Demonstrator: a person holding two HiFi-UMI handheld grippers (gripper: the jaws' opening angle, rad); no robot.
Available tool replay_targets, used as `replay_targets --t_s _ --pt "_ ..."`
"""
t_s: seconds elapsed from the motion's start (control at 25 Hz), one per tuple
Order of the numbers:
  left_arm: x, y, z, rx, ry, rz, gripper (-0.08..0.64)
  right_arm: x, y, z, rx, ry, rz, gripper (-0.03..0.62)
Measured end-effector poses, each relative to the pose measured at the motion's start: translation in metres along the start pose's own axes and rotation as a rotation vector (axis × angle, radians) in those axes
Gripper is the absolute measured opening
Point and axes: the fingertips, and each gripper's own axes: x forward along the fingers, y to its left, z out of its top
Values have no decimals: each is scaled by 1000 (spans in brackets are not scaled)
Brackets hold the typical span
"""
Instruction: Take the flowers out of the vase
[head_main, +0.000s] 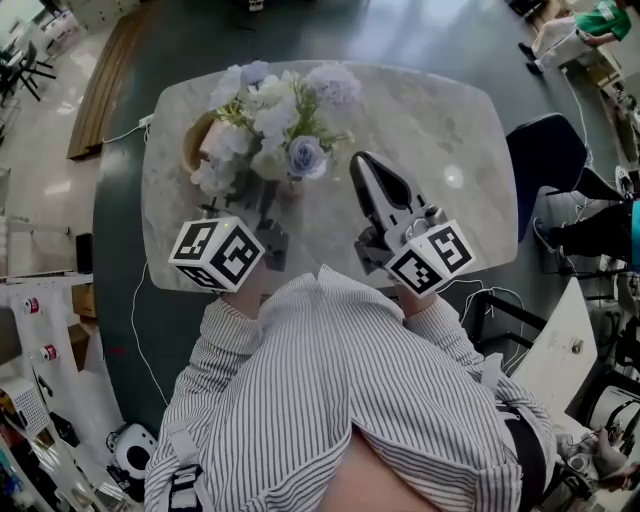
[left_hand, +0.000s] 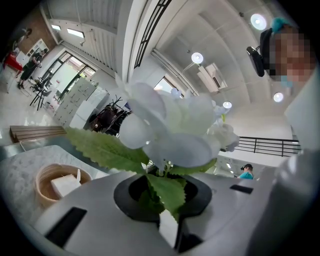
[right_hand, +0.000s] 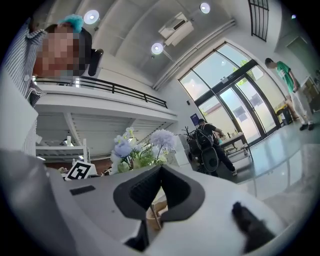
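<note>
On the left gripper (left_hand: 165, 202) the jaws are nearly closed on the thin stem (left_hand: 161, 173) of a white flower (left_hand: 170, 125). The stem sits in the round notch between them, with a leaf (left_hand: 167, 192) bunched in beside it. That grip looks loose. I judge the stem could slide through the notch on a pull, or the trapped leaf could tear off and leave the flower behind. The right gripper (right_hand: 160, 187) has its jaws closed on nothing and hovers just beside the bouquet (head_main: 275, 125), apart from it. The vase is hidden under the blooms in the head view, so I cannot tell whether the held stem's lower end is in it. Nothing is steadying the vase. If the stems are tangled, a sideways or hurried lift could drag neighbouring flowers along, or tip the vase on the surface (head_main: 430, 120). The bowl (head_main: 192, 140) stands just beside the bouquet on the left, so a wide swing that way could knock it.
</note>
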Motion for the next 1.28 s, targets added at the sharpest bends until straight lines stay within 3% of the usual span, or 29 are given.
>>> replay_targets --t_s 1.28 --pt "2 6 -4 -9 22 12 52 8 -2 -10 -35 66 -19 15"
